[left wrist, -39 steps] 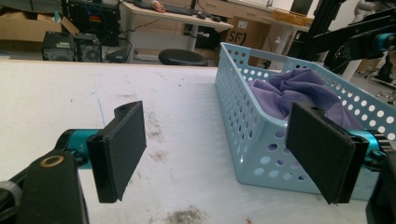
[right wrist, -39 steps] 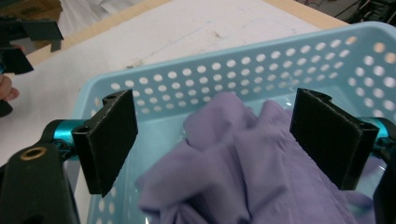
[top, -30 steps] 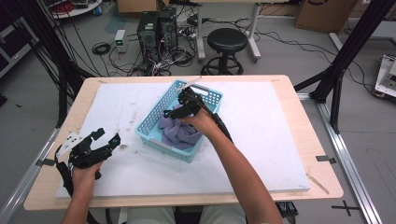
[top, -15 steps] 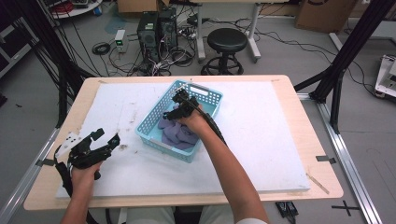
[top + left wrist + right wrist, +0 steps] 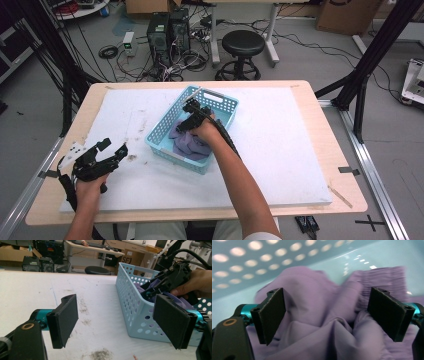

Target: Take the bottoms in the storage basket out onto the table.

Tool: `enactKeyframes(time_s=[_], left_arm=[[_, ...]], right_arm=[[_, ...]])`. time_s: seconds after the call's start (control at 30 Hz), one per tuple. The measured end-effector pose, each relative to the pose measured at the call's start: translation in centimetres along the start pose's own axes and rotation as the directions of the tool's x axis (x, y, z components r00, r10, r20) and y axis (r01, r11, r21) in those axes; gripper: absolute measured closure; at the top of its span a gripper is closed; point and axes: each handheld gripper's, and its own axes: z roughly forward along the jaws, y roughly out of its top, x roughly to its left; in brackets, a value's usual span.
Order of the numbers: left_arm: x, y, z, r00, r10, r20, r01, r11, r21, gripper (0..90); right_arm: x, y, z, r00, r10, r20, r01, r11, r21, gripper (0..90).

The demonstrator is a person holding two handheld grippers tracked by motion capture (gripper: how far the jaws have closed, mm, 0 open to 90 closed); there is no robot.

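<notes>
A light blue perforated basket (image 5: 165,127) stands on the white mat, and a crumpled purple cloth (image 5: 187,144) lies inside it. My right gripper (image 5: 181,125) is lowered into the basket, open, its pads (image 5: 270,315) set wide on either side of a raised fold of the purple cloth (image 5: 327,322). My left gripper (image 5: 114,146) rests open near the front left of the mat, left of the basket. From the left gripper view, the basket (image 5: 136,302) sits ahead to the right, with the right gripper (image 5: 150,291) and a hand inside it.
The white mat (image 5: 280,145) covers most of the wooden table (image 5: 345,155). Dirty smudges (image 5: 100,355) mark the mat near my left gripper. Beyond the table stand a black stool (image 5: 243,45), computer towers (image 5: 165,27) and cables on the floor.
My right gripper has sunk lower and toward the near-left, onto the purple cloth in the basket. The left gripper has stayed where it was.
</notes>
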Motion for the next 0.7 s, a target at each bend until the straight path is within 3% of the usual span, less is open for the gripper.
enactKeyframes(time_s=[0.07, 0.13, 0.23, 0.3, 0.37, 0.4, 0.43, 0.5, 0.57, 0.63, 0.7], left_arm=[[0.0, 0.0, 0.1, 1.0, -0.003, 0.001, 0.003, 1.0, -0.001, 20.5], [-0.1, 0.0, 0.1, 1.0, -0.002, 0.001, 0.002, 1.0, -0.002, 20.5], [-0.2, 0.0, 0.1, 1.0, 0.0, 0.002, 0.0, 1.0, -0.001, 20.5], [-0.2, 0.0, 0.1, 1.0, 0.002, 0.003, -0.002, 1.0, 0.001, 20.5], [-0.2, -0.1, 0.2, 1.0, 0.0, 0.004, 0.0, 1.0, 0.003, 20.5], [-0.2, -0.1, 0.2, 1.0, 0.003, 0.004, -0.003, 1.0, 0.005, 20.5], [-0.2, -0.1, 0.2, 1.0, 0.0, 0.003, 0.0, 1.0, 0.003, 20.5], [-0.2, -0.1, 0.1, 1.0, 0.001, 0.004, -0.001, 1.0, 0.006, 20.5], [-0.1, -0.1, 0.0, 1.0, -0.002, 0.002, 0.002, 1.0, 0.006, 20.5], [0.1, -0.1, 0.0, 1.0, -0.005, 0.0, 0.005, 1.0, 0.005, 20.5], [0.1, -0.1, 0.0, 1.0, -0.007, -0.001, 0.007, 1.0, 0.004, 20.5]], right_arm=[[0.4, -0.1, 0.4, 0.9988, -0.005, -0.049, 0.006, 1.0, 0.022, 14.9], [0.9, -0.1, 1.0, 0.9973, -0.036, -0.064, 0.039, 0.998, 0.046, 14.9], [2.0, -0.2, 1.6, 0.9945, -0.105, -0.006, 0.105, 0.992, 0.07, 15.5], [2.2, -0.2, 1.6, 0.993, -0.118, 0.006, 0.117, 0.991, 0.064, 29.4], [1.9, -0.1, 1.1, 0.9939, -0.111, 0.001, 0.11, 0.992, 0.055, 59.1], [1.7, 0.0, 0.9, 0.9957, -0.09, -0.02, 0.091, 0.994, 0.061, 69.2], [1.7, 0.0, 0.8, 0.9963, -0.081, -0.028, 0.083, 0.995, 0.06, 73.5], [1.7, 0.1, 0.3, 0.9951, -0.077, -0.061, 0.079, 0.996, 0.034, 76.6], [1.5, 0.2, -0.8, 0.9912, -0.054, -0.121, 0.048, 0.998, -0.052, 77.5], [1.2, 0.3, -2.1, 0.9866, -0.057, -0.153, 0.039, 0.992, -0.116, 77.7], [0.7, 0.3, -3.9, 0.981, -0.079, -0.177, 0.045, 0.981, -0.188, 77.8]])
